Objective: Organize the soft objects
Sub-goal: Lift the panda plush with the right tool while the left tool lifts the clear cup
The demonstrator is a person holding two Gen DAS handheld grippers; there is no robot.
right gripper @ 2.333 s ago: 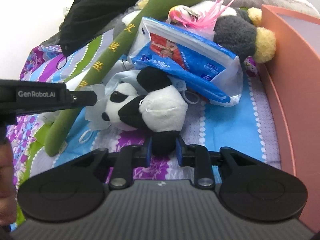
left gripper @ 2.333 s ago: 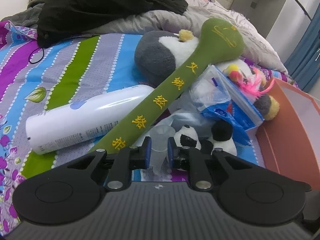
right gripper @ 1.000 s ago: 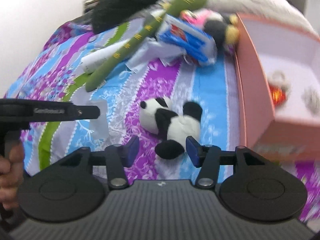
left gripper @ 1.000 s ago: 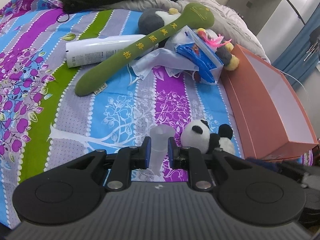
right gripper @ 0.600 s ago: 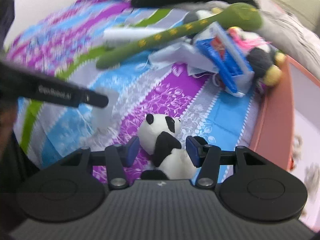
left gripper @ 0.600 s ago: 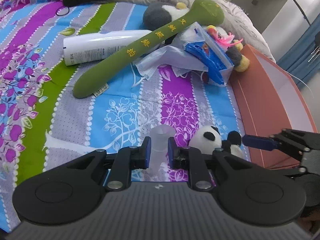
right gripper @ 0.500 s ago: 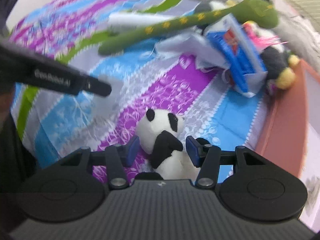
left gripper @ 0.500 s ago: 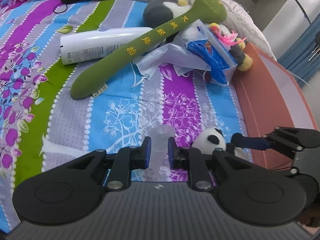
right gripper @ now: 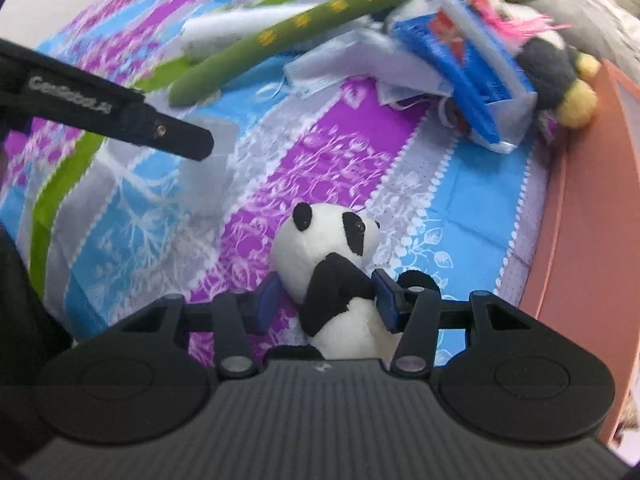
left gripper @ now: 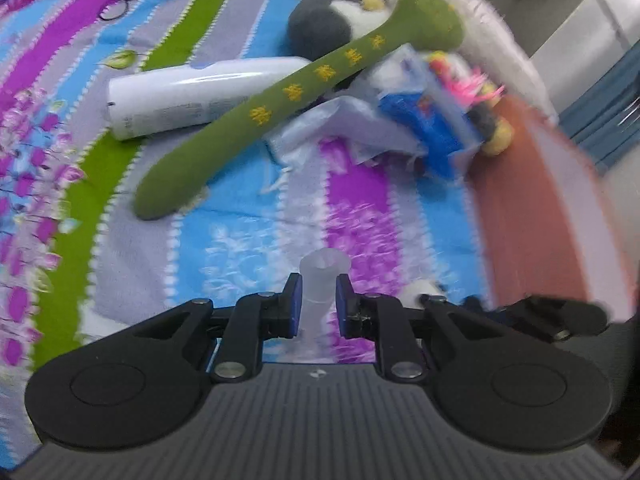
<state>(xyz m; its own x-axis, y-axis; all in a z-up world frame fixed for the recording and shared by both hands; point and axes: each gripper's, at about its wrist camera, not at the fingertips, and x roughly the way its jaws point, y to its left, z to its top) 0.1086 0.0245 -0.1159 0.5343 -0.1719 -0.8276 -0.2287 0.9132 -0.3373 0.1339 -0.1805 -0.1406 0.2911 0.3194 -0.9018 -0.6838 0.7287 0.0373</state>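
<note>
A small panda plush (right gripper: 328, 252) lies on the striped bedspread, between the open fingers of my right gripper (right gripper: 326, 300); the blue pads stand on either side of its body. My left gripper (left gripper: 317, 306) is shut on a translucent plastic cup (left gripper: 322, 280) and holds it above the bed; its arm shows in the right wrist view (right gripper: 120, 116). Farther back lie a long green plush stick (left gripper: 288, 96), a grey penguin plush (left gripper: 320, 26), a blue tissue pack (left gripper: 432, 128) and a dark plush with yellow feet (right gripper: 560, 76).
An orange box (left gripper: 532, 208) stands along the right side of the bed. A white spray bottle (left gripper: 192, 96) lies under the green stick. Crumpled face masks (left gripper: 340, 124) lie mid-bed. Black clothing and a grey quilt are heaped at the back.
My right gripper dropped the panda on the near bedspread, swung away, and has come back down around it with jaws open. My left gripper pulled back from the pile with the cup.
</note>
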